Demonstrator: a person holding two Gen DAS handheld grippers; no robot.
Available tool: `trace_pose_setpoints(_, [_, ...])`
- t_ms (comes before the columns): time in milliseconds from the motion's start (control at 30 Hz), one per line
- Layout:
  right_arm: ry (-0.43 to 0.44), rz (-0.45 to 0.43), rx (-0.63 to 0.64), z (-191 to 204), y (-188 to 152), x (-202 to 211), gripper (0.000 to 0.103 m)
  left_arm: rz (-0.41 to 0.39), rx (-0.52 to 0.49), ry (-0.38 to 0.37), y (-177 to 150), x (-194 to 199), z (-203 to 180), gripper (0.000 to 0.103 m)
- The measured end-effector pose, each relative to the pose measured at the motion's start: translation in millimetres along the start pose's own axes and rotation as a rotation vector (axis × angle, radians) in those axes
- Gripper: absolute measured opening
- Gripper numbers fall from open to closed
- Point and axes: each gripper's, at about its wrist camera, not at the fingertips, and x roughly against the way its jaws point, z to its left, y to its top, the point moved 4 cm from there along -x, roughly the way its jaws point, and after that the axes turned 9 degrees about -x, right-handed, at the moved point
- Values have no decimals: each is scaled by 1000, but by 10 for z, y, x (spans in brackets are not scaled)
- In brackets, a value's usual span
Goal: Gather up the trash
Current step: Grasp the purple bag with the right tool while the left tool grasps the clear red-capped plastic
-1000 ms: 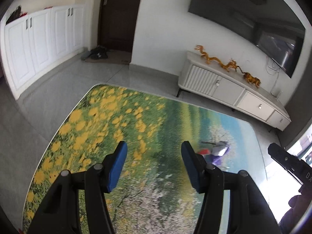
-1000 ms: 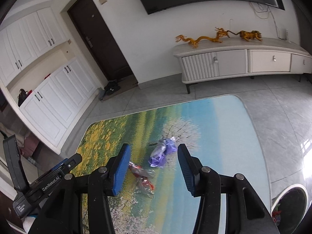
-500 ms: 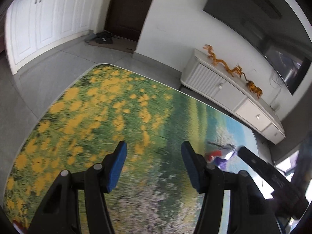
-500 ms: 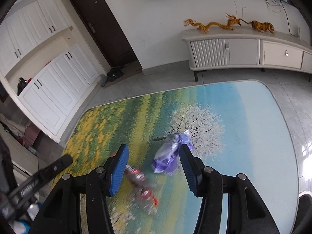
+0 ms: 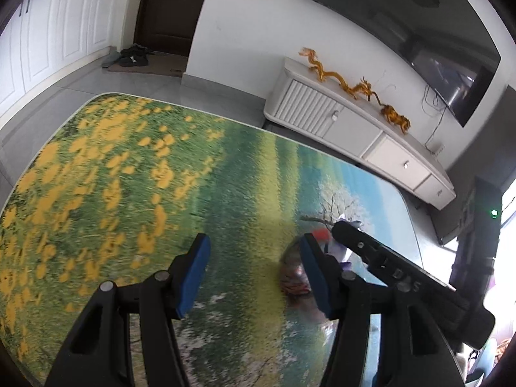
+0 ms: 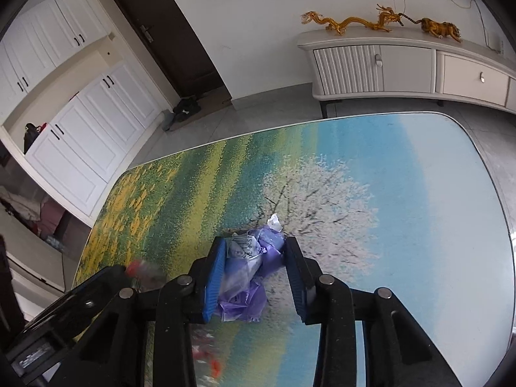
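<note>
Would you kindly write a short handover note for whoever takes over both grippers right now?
Right gripper: jaws closing around the crumpled purple plastic wrapper on the landscape-printed mat; left pad touches it, right pad is still apart from it, not yet gripped.
Left gripper: open, empty, above the mat.
Crumpled red and clear wrapper lies just right of the left gripper's right finger, blurred.
Done: nothing lifted yet.
Left: grip and lift the purple wrapper, then collect the red one. No bin visible.
</note>
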Motion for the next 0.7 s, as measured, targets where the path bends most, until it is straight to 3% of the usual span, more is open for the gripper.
trace_pose_setpoints(267, [32, -14, -56, -297, -37, 203, 34, 49, -66, -20, -76, -277, -267, 55])
trace_pose_setpoints(367, [37, -21, -73, -377, -68, 272, 34, 59, -96, -31, -100, -323, -369, 46])
trace_pose_setpoints(500, [33, -27, -85, -441, -66, 343, 34, 67, -114, -33, -130, -339, -431, 20])
trace_pose_setpoints(700, [38, -49, -102, -442, -165, 534, 34, 28, -107, -29, -159, -179, -466, 14])
